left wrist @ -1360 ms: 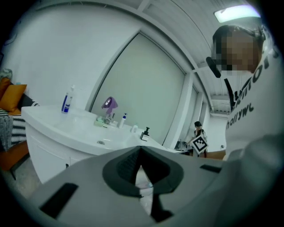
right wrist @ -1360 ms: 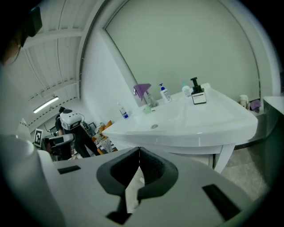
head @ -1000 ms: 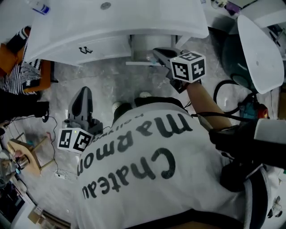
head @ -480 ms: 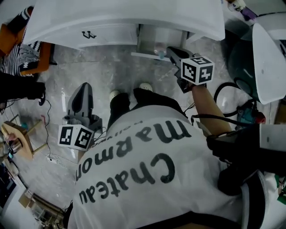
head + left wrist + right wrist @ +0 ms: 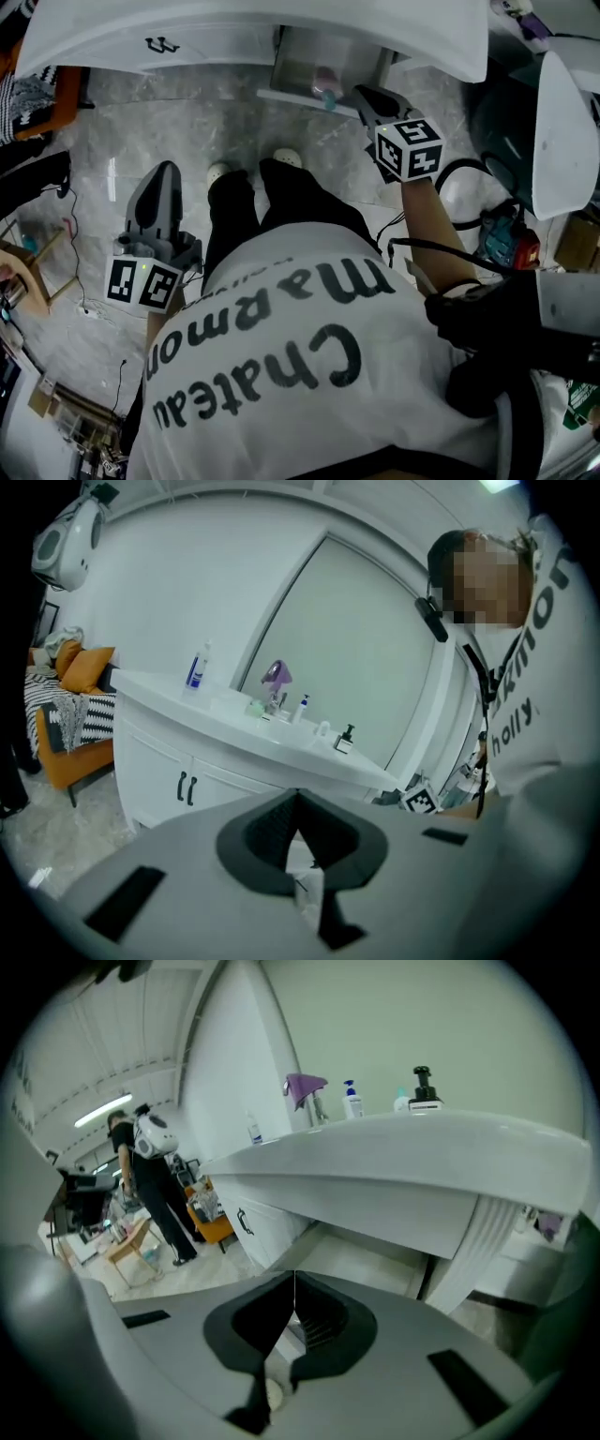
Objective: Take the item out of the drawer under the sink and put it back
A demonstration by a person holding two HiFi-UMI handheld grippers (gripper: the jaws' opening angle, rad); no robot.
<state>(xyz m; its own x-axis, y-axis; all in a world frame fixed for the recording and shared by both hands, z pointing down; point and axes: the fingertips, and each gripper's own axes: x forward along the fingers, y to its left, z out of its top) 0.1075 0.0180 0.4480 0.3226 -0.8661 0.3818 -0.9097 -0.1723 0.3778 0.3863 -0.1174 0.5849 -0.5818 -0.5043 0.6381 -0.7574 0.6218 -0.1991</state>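
The drawer (image 5: 302, 67) under the white sink counter (image 5: 281, 28) stands pulled open. Inside it lies a small pink and teal item (image 5: 325, 88), near the front edge. My right gripper (image 5: 364, 96) is shut and empty, its tip just right of the drawer's front corner and apart from the item. In the right gripper view the jaws (image 5: 294, 1281) meet, with the drawer's pale inside (image 5: 370, 1258) beyond them. My left gripper (image 5: 163, 172) hangs low over the marble floor, left of the person's legs, far from the drawer. Its jaws (image 5: 298, 797) are also shut on nothing.
A cabinet door with a black handle (image 5: 161, 44) lies left of the drawer. Several bottles (image 5: 195, 667) stand on the counter. A white lidded fixture (image 5: 562, 131), black hoses and a power tool (image 5: 511, 246) crowd the right. A wooden stool (image 5: 19, 286) and a cable sit left. Another person (image 5: 155, 1194) stands beyond.
Both grippers have sunk lower. The head view has moved in over the vanity, so the open drawer and the item inside it now show. Both pairs of jaws stay shut.
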